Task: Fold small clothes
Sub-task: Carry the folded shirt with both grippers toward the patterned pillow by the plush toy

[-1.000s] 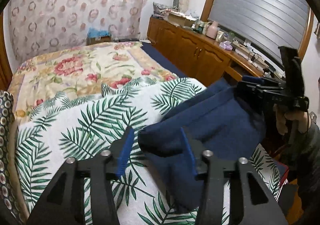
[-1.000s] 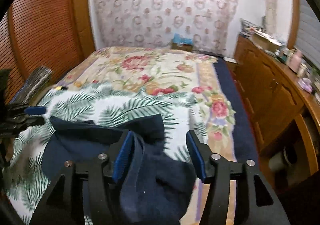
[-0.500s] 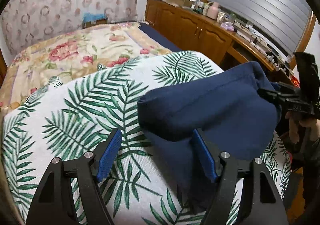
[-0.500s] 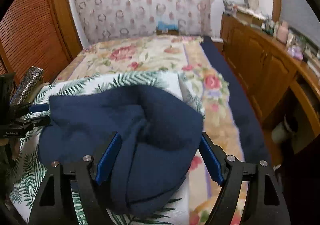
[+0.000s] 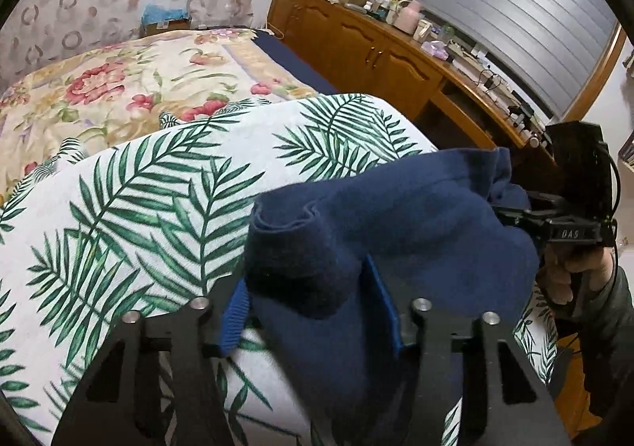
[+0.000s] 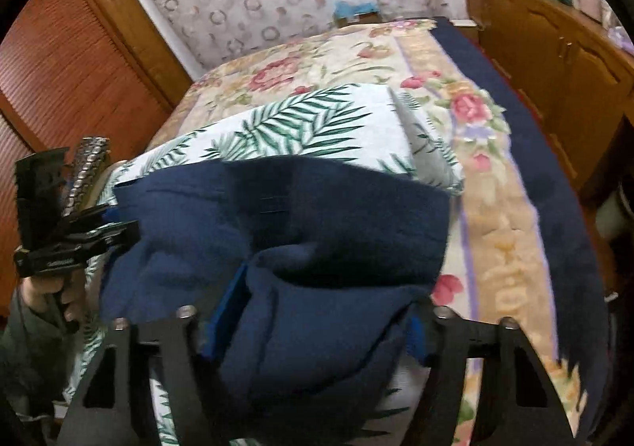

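A navy blue garment (image 5: 416,232) lies bunched on a white sheet with green palm leaves (image 5: 158,188). My left gripper (image 5: 305,275) is closing, and its blue pads touch both sides of a rolled end of the cloth. At the garment's far right end the right gripper (image 5: 554,224) shows, with a hand under it. In the right wrist view the garment (image 6: 317,204) fills the gap of my right gripper (image 6: 329,299), which is closing on a thick fold. Cloth partly hides its right pad. The left gripper (image 6: 79,240) grips the far left end.
The leaf sheet (image 6: 301,125) covers a floral blanket (image 5: 119,81) on a bed. A wooden cabinet (image 5: 376,50) with clutter on top runs along the right side. A slatted wooden wardrobe (image 6: 59,69) and a patterned roll (image 6: 87,164) are at the left.
Both grippers sank toward the bed. Each opened wider over the garment, then narrowed around a fold at its own end. The cloth now sits bunched between them.
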A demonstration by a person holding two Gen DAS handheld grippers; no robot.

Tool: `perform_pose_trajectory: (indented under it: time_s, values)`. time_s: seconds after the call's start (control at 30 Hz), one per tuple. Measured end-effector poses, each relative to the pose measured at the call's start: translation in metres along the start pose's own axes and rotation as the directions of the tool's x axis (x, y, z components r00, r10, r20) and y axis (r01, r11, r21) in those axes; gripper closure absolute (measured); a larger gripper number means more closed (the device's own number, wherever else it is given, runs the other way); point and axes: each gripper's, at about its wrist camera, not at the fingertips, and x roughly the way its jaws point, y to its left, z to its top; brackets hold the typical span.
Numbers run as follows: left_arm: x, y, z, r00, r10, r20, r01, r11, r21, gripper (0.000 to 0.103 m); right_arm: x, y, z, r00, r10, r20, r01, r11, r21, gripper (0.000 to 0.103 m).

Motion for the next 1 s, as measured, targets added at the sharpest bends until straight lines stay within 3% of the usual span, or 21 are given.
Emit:
perform_pose_trajectory:
  time_s: [0.07, 0.1, 0.13, 0.23, 0.5, 0.73, 1.0]
  values:
    - [0.001, 0.003, 0.002, 1.0, -0.013, 0.005, 0.013, 1.0, -0.01, 0.062, -0.002, -0.003, -0.001, 1.0, -0.003, 0.003, 0.003, 1.0, -0.013, 0.04]
    - [0.002, 0.005, 0.002, 1.0, -0.019, 0.004, 0.019, 1.0, -0.022, 0.074, 0.002, -0.005, 0.0, 1.0, 0.007, 0.003, -0.007, 1.0, -0.012, 0.043]
    - [0.002, 0.008, 0.003, 0.999, -0.042, 0.002, 0.042, 0.998, -0.039, 0.082, 0.002, -0.006, 0.0, 1.0, 0.017, 0.003, -0.017, 1.0, -0.014, 0.054]
    - [-0.009, 0.006, 0.004, 0.997, -0.073, 0.028, 0.074, 0.996, -0.048, 0.087, -0.001, -0.003, -0.002, 0.999, 0.046, 0.004, -0.046, 0.998, -0.044, 0.075]
    - [-0.098, -0.021, -0.006, 0.974, -0.072, 0.214, 0.069, 0.997, 0.025, 0.09, -0.042, 0.028, 0.0, 0.989, 0.019, 0.149, 0.008, 0.984, -0.177, 0.081]
    - [-0.191, -0.005, -0.025, 0.925, 0.023, 0.379, -0.033, 0.999, 0.022, 0.09, -0.06, 0.084, 0.026, 0.968, 0.099, 0.231, -0.017, 0.943, -0.333, 0.081]
    - [-0.269, 0.057, -0.07, 0.843, 0.244, 0.479, -0.219, 0.97, -0.107, 0.09, -0.019, 0.189, 0.064, 0.961, 0.207, 0.186, -0.071, 0.829, -0.555, 0.082]
